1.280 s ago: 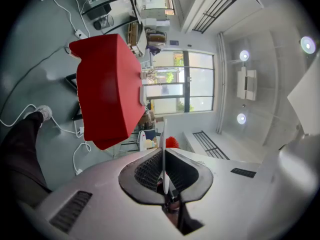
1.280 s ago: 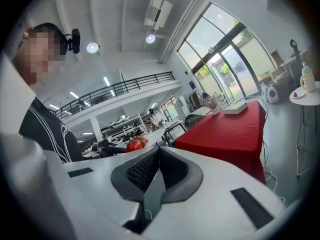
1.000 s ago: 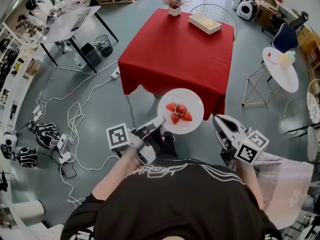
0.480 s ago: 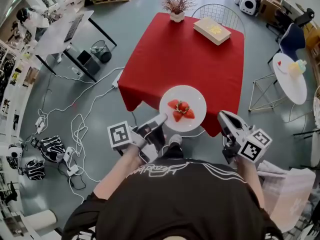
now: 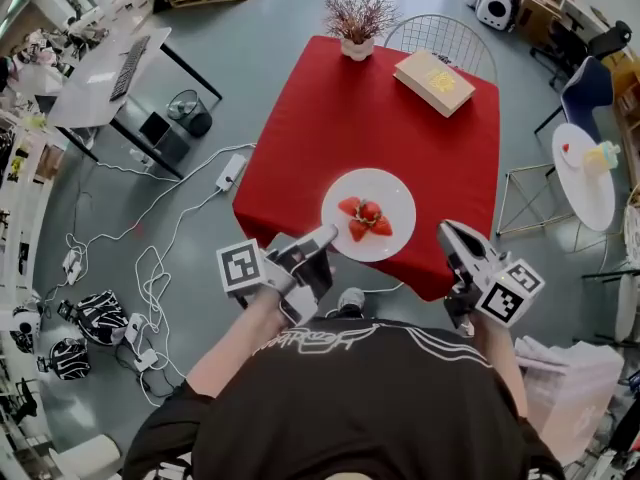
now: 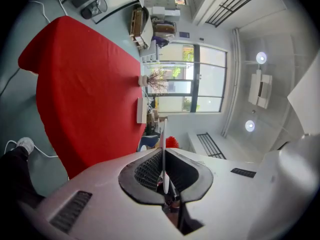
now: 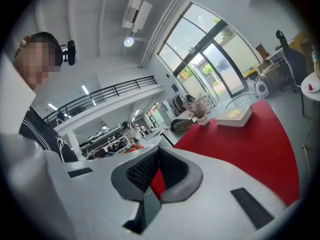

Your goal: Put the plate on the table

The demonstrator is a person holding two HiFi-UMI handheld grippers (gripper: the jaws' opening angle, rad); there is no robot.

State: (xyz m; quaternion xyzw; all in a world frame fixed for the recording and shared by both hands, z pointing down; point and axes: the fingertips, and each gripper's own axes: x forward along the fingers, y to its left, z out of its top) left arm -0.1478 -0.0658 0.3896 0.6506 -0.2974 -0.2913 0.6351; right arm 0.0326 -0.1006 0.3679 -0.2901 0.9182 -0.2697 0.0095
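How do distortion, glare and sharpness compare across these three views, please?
Head view: evenly lit, sharp, the red-clothed square table skewed by the wide lens. Left gripper view: fisheye with black corners, glass windows very bright. Right gripper view: same fisheye, round ceiling lamp glaring.

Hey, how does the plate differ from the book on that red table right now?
The plate is round and white; the book is rectangular and tan. The plate carries strawberries; nothing rests on the book. The plate is clamped by its rim in the left gripper at the table's near edge; the book lies free at the far right corner. Both are level over the red cloth.
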